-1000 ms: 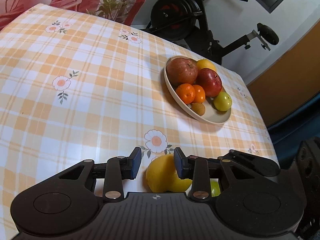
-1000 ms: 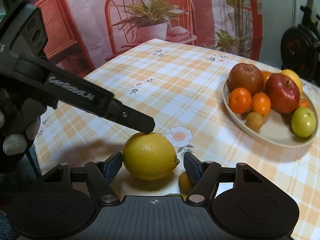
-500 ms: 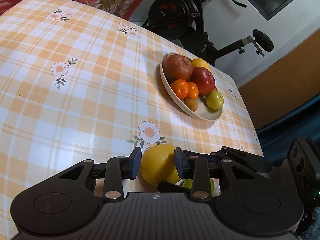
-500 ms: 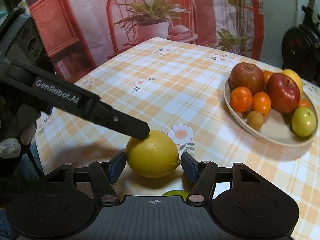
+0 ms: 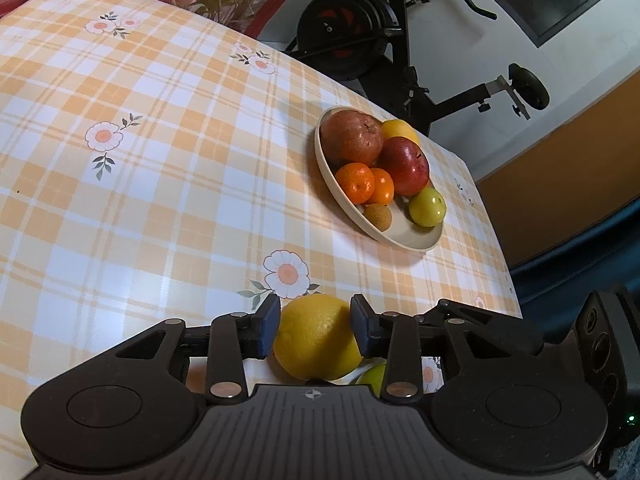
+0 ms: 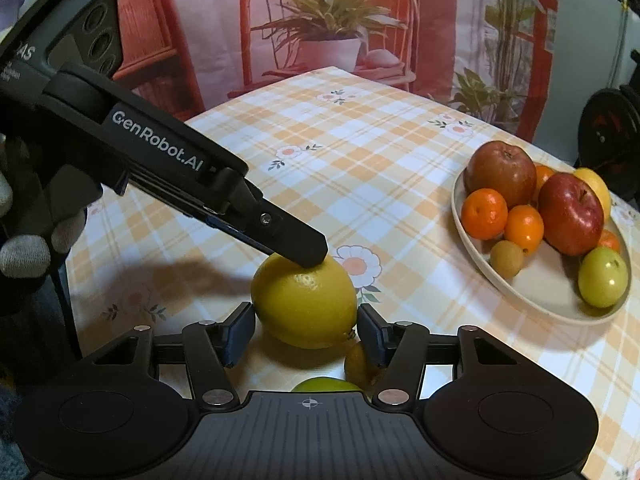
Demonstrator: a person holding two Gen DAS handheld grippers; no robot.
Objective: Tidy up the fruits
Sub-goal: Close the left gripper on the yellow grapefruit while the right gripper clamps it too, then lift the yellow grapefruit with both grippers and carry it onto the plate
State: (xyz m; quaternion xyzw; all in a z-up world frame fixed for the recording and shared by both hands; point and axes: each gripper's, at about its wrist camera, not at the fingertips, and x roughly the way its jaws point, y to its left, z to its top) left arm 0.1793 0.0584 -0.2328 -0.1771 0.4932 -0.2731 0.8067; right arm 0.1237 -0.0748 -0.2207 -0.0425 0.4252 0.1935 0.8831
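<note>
Nearest the right wrist camera, a green fruit (image 6: 326, 384) and a small yellow fruit (image 6: 358, 364) lie on the worktop (image 6: 360, 152), partly hidden behind the device body. Just beyond them the lemon (image 6: 306, 306) sits on the checked cloth between the pads of the right claw (image 6: 306, 330), whose jaws are closing with small gaps on both sides. The left claw (image 5: 314, 330) also straddles the lemon (image 5: 316, 338); its jaws are opening, and its pads look close against the peel, though whether they press cannot be told. In the right view one left finger (image 6: 304, 246) rests its tip on top of the lemon, and a gloved hand (image 6: 28, 248) shows at the left edge. Farther right stands a plate (image 6: 560, 300) with apples, oranges and small fruits. An exercise bike (image 5: 384, 44) stands beyond the worktop.
</note>
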